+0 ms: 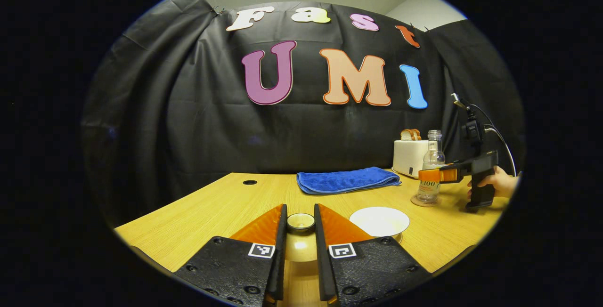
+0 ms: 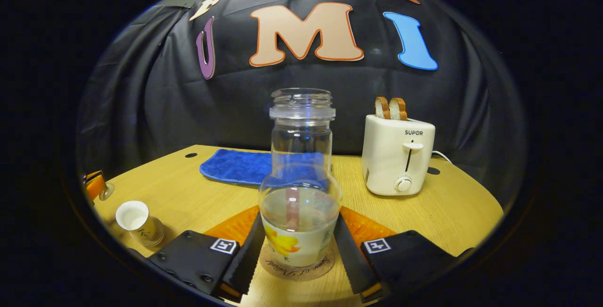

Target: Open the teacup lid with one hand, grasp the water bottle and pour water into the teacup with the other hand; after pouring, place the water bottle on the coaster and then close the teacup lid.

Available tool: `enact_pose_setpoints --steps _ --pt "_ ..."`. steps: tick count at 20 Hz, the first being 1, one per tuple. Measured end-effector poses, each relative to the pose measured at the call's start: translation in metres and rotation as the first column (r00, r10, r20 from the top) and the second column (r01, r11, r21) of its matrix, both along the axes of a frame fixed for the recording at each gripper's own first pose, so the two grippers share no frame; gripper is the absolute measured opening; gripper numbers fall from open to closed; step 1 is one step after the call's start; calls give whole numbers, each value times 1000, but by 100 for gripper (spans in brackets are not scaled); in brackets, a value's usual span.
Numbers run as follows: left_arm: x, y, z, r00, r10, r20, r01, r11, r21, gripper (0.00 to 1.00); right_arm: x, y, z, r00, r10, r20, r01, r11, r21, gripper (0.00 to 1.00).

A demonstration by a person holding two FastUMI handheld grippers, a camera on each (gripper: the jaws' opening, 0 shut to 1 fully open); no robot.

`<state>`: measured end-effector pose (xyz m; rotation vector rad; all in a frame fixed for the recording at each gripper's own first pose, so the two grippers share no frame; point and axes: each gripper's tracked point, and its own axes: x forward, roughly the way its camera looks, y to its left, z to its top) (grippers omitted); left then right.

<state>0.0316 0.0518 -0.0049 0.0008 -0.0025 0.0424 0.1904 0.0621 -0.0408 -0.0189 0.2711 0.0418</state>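
The bottle point(image 2: 300, 189) stands upright on the coaster point(image 2: 297, 263) on the counter point(image 2: 452, 213) and serves here as the reference landmark. In the right gripper view, the right hand-held gripper point(image 2: 297, 255) has one finger on each side of the bottle's lower body, at label height; the fingers sit close against the glass, but whether both press on it cannot be told. The bottle is uncapped, clear, and partly filled with water. The toaster point(image 2: 398, 156), with two bread slices point(image 2: 390, 108) standing in its slots, is behind and to the right of the bottle, apart from it. A blue towel point(image 2: 235, 165) lies flat behind and to the left of the bottle. The cup point(image 2: 140, 222) stands well to the left of the bottle, open, its white interior showing. In the left gripper view, the bottle point(image 1: 430, 168) appears far right on its coaster point(image 1: 423, 201), with the other hand-held gripper point(image 1: 431, 175) at its label and a hand point(image 1: 499, 182) on the handle behind. The left hand-held gripper point(image 1: 300, 231) is narrowly open with the lid point(image 1: 300, 222) between its fingers, knob upward; the lid's body fills the gap, but firm contact on both sides cannot be confirmed. The cup point(image 1: 379, 222) sits between this lid and the bottle, just right of the left hand-held gripper's fingers.
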Motion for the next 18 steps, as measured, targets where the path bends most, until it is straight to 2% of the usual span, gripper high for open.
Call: enact_pose_setpoints --steps 3,4,5,6,7,12,13,16,17,18 --pt "0 -1 0 1000 0 0 0 1000 0 27 -4 1 1 1000 6 2 -6 1000 9 84" --pt "0 0 0 1000 0 0 0 1000 0 27 -4 -1 2 1000 5 8 -5 1000 7 89" --pt "0 0 0 1000 0 0 0 1000 0 27 -5 -3 4 1000 0 14 0 1000 4 84" --pt "0 0 0 1000 0 0 0 1000 0 27 -9 -4 4 1000 -3 19 3 1000 5 94" --pt "0 0 0 1000 0 0 0 1000 0 27 -11 -4 5 1000 1 22 -1 1000 16 89" --pt "0 0 0 1000 -1 -1 1 1000 0 27 -31 -7 6 999 8 37 -10 999 43 89" --pt "1 0 0 1000 -3 -1 3 1000 0 27 -35 -8 5 999 11 37 -12 999 40 84" --pt "1 0 0 1000 -5 0 5 1000 0 27 -47 -11 1 999 18 47 -19 1000 23 94" --pt "1 0 0 1000 -5 0 5 1000 0 27 -52 -10 0 999 21 47 -22 999 27 89" --pt "1 0 0 1000 -5 0 5 1000 1 27 -58 -9 -1 998 28 47 -30 999 33 89"
